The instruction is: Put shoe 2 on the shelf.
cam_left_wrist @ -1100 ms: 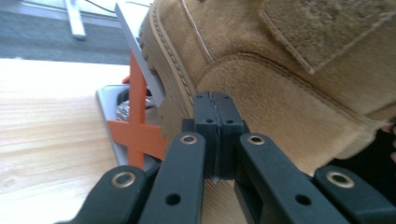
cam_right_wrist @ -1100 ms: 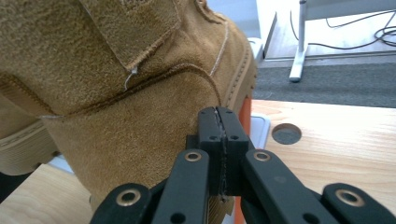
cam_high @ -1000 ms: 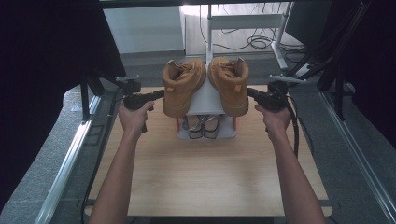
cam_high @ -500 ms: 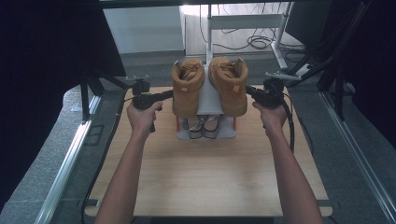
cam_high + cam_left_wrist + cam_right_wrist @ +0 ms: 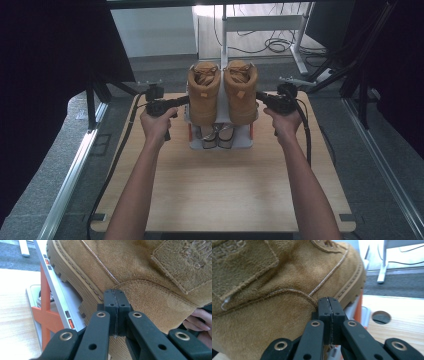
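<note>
Two boots on the rack
Left boot (image 5: pixel 204 95) and right boot (image 5: pixel 240 92) lie lengthwise, toes away from the person; left gripper (image 5: pixel 184 101) and right gripper (image 5: pixel 260 96), clenched empty, press their outer sides atop the rack (image 5: pixel 220 142).

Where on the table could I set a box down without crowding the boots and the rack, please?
The wooden table lies bare between the forearms, from the shoe rack to the near edge. Narrower strips run outside each arm. The far middle is crowded: two tan boots on the rack, with the left gripper and right gripper against their sides.
</note>
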`<state>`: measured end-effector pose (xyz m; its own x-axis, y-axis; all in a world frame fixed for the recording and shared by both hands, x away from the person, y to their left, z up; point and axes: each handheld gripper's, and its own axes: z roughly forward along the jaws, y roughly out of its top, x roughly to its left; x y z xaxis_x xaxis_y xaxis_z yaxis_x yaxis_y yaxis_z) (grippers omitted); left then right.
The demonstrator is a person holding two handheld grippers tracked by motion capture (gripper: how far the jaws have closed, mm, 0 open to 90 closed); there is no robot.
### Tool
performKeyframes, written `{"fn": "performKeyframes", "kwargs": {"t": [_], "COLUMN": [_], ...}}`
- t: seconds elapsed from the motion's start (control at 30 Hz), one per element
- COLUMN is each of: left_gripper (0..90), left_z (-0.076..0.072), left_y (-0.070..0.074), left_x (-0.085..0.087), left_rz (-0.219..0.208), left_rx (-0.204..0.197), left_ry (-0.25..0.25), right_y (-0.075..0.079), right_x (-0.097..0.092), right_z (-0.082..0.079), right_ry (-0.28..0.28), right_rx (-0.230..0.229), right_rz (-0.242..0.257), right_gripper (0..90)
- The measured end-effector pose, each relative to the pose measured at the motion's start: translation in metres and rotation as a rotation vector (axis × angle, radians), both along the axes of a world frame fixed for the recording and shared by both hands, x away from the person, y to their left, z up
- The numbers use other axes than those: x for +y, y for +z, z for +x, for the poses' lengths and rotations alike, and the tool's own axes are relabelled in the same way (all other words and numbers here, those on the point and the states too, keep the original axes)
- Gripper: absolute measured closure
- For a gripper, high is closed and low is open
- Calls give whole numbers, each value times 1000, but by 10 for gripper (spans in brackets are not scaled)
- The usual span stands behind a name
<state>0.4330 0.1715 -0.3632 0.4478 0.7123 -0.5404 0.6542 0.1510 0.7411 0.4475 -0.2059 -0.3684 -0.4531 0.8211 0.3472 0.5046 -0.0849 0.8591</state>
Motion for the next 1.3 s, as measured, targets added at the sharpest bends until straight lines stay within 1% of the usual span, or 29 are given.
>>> {"fn": "performKeyframes", "kwargs": {"t": [0.1, 0.17, 0.27, 0.5, 0.57, 0.77, 0.9, 1.07, 1.3], "left_gripper": [900, 900, 900, 900, 900, 900, 900, 900, 900], "left_z": [0, 0, -1, -2, -2, -2, -1, -1, -6], "left_y": [-1, -2, -2, -3, -3, -4, -4, -3, 0], "left_x": [-1, -2, -3, -5, -6, -6, -4, -1, 7], "left_rz": [2, -4, -4, -6, -6, -13, -14, -3, 23], "left_rx": [1, 0, -2, -4, -4, -4, -2, -9, -23], "left_ry": [-6, -4, 2, 8, 9, 7, -1, 6, 24], "right_y": [-3, -4, -6, -7, -7, -7, -8, -7, -9], "right_x": [6, 7, 6, 11, 11, 13, 10, 9, 6], "right_z": [0, -1, -1, -4, -4, -5, -3, -4, -8], "right_ry": [17, 8, 6, -5, -6, -11, 4, 7, 0], "right_rx": [-1, -7, -6, -14, -15, -19, -11, -11, -7], "right_rz": [24, 24, 45, 38, 45, 34, 43, 39, 44], "right_gripper": [894, 894, 895, 896, 896, 896, 894, 893, 893]}}
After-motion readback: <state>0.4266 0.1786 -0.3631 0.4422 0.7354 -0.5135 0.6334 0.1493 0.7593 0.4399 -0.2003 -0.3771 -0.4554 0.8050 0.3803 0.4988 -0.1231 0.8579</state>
